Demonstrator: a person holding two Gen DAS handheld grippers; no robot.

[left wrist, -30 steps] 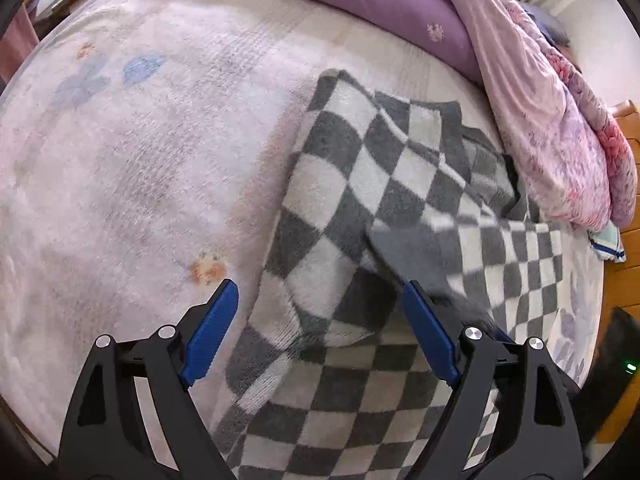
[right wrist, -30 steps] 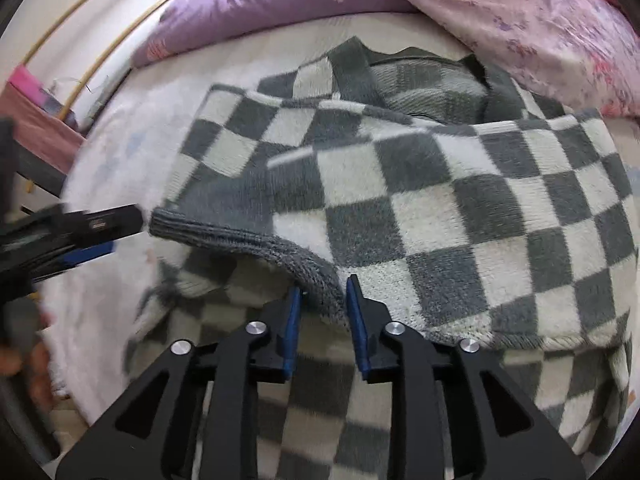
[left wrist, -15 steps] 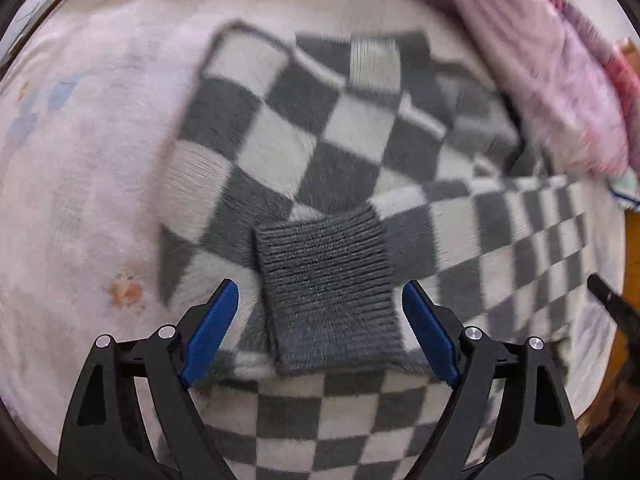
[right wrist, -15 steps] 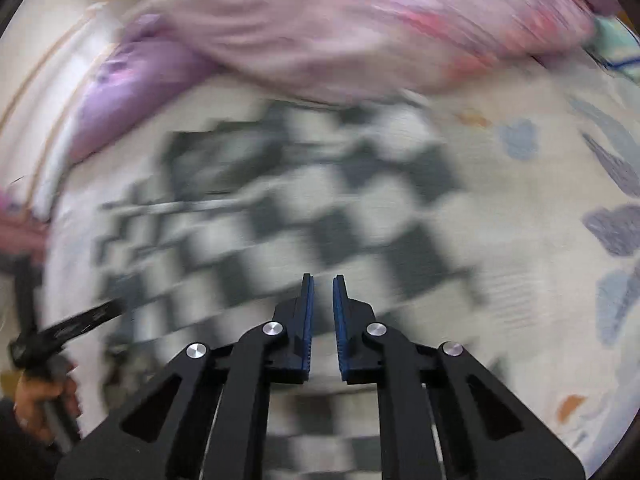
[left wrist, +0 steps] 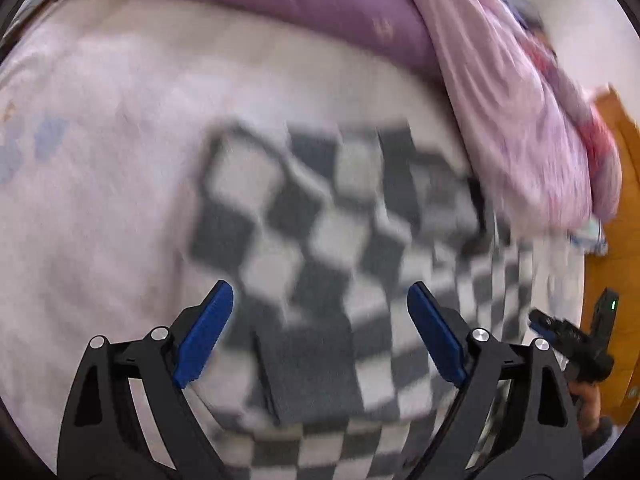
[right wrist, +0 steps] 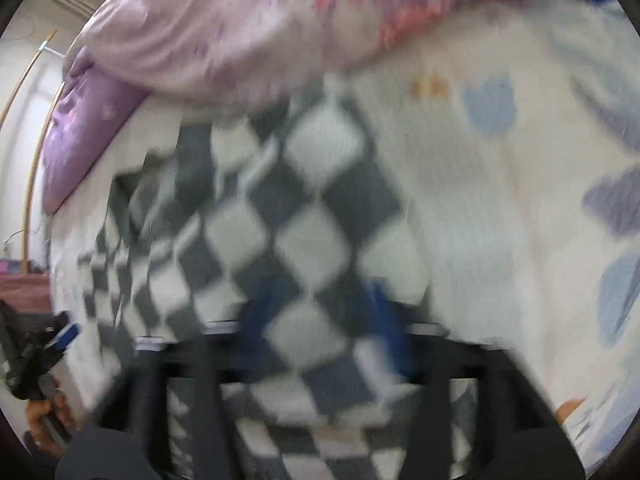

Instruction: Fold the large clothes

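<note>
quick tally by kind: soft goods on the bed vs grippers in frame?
Grey-and-white checkered knit sweater: 1
Purple pillow: 1
Pink floral quilt: 1
Pale printed bedsheet: 1
Hand-held grippers: 2, the left hand-held gripper and the right hand-held gripper, both opening with nothing pinched
Total: 6

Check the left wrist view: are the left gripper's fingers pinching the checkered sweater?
No. The left gripper has its blue fingers spread wide above the checkered sweater, with no fabric clamped between them.
</note>
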